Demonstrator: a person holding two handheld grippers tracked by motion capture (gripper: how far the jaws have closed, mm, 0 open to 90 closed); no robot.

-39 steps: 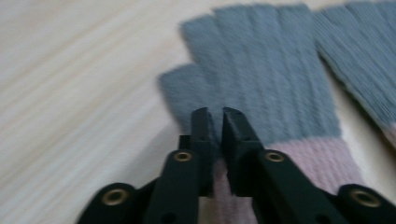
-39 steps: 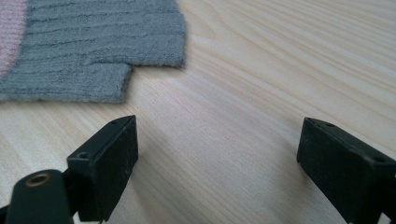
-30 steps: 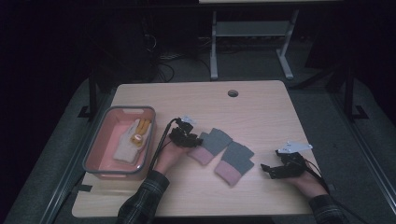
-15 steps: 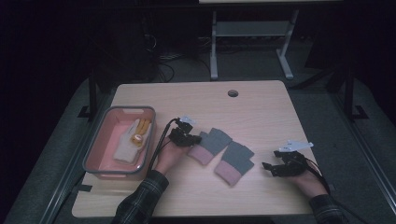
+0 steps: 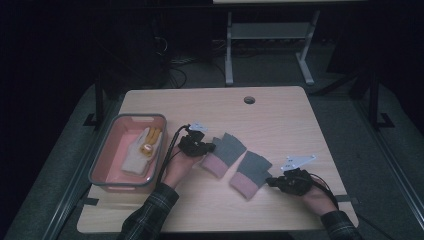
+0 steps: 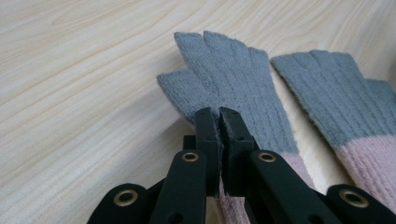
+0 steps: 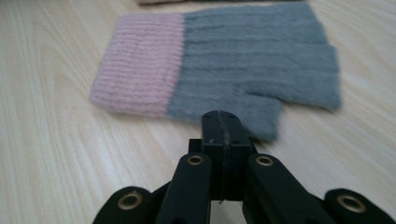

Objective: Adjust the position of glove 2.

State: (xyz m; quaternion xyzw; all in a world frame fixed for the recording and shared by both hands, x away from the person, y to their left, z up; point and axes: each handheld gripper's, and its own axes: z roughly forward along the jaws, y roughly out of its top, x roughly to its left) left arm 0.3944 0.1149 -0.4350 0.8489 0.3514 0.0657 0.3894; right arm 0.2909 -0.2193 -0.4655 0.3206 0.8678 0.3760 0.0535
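Observation:
Two grey knit gloves with pink cuffs lie flat side by side mid-table. My left gripper point(image 5: 207, 148) point(image 6: 219, 114) sits at the left glove point(image 5: 227, 149) point(image 6: 233, 79), jaws pressed together on that glove's side edge just below the thumb. The right glove point(image 5: 252, 170) point(image 7: 243, 60) lies with its thumb toward my right gripper point(image 5: 272, 181) point(image 7: 220, 116). Its jaws have just been closing and now meet, tips at the thumb's edge, with nothing visible between them.
A pink tray point(image 5: 100, 155) stands at the table's left with a white and yellow glove point(image 5: 142, 150) inside. A cable hole point(image 5: 249, 100) is near the far edge of the wooden table point(image 5: 290, 125). A metal stand is on the floor beyond.
My right gripper has shifted left toward the right glove. The left hand and both gloves have stayed where they were.

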